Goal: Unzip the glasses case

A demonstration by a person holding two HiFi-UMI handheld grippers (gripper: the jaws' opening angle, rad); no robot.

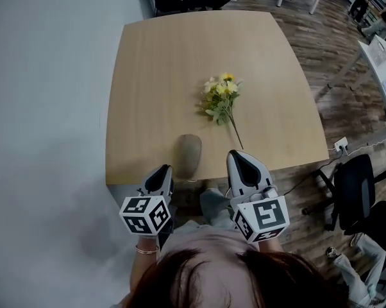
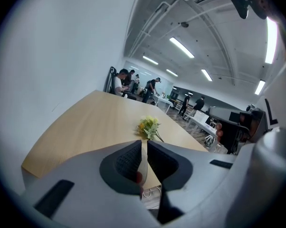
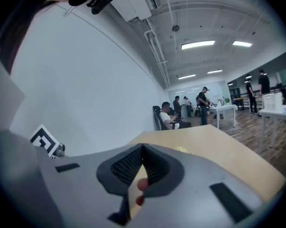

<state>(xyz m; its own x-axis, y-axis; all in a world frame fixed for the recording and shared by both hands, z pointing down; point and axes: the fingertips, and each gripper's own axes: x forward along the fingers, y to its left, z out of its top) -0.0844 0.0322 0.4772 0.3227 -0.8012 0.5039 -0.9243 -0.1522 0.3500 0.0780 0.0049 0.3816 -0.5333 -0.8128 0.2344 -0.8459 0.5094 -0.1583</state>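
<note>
The glasses case (image 1: 188, 154) lies on the tabletop (image 1: 167, 76) close to its near edge, zipped shut, with a bunch of artificial flowers (image 1: 222, 98) farther back and to its right. The left tongs (image 1: 162, 172) sit at the near edge, just beside the case's left end, jaws narrow (a thin slit shows between the pads, nothing in it). The right tongs (image 1: 238, 156) sit near the case's right side, jaws closed together and empty.
</note>
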